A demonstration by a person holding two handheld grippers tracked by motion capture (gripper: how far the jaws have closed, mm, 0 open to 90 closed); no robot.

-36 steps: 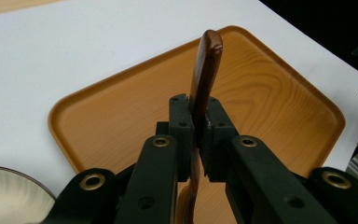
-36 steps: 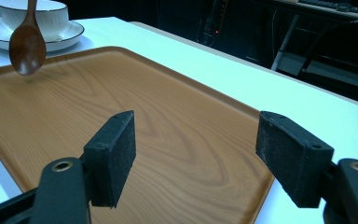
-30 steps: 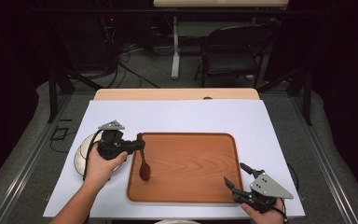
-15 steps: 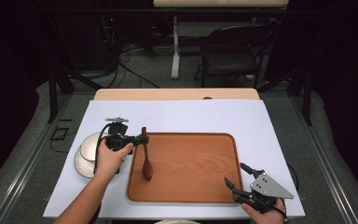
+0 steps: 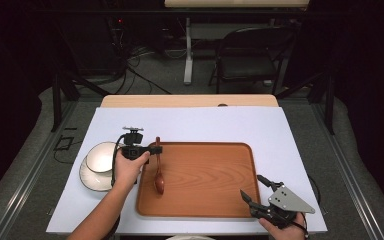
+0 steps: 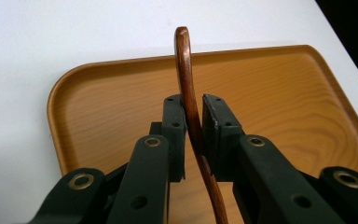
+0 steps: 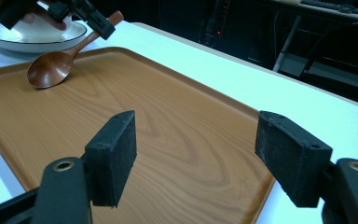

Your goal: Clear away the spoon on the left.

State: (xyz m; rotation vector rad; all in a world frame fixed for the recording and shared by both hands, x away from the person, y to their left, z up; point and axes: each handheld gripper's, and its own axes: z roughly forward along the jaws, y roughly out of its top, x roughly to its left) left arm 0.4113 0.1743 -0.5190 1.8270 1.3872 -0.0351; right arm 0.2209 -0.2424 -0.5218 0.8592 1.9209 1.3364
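**Spoon down at the tray's left edge, grip loosening**

Brought lower over the last second by the left gripper [image 5: 152, 149]: a wooden spoon [image 5: 158, 172], held clear above the wood a moment ago, now with its bowl resting on the tray [image 5: 205, 175] close to the left edge, handle running toward the far-left corner and crossing the far rim there. Just been opening, those left jaws. Seen along them in the left gripper view: handle between the pads [image 6: 175, 126], one pad close against it, a thin gap at the other, so slackened rather than pinching.

Judged as a placing all but done, with only a wider release and a withdrawal left.

Over the tray's left rim, the left hand [image 5: 129, 167], knuckles up, tool pointing right across the wood, forearm in from the table's [image 5: 205, 125] near edge. Just beside it, toward the table's left edge, a white bowl on its saucer [image 5: 102, 156].

At the tray's near-right corner, the right gripper [image 5: 251, 185], spread wide on nothing, aimed across the tray toward the spoon.
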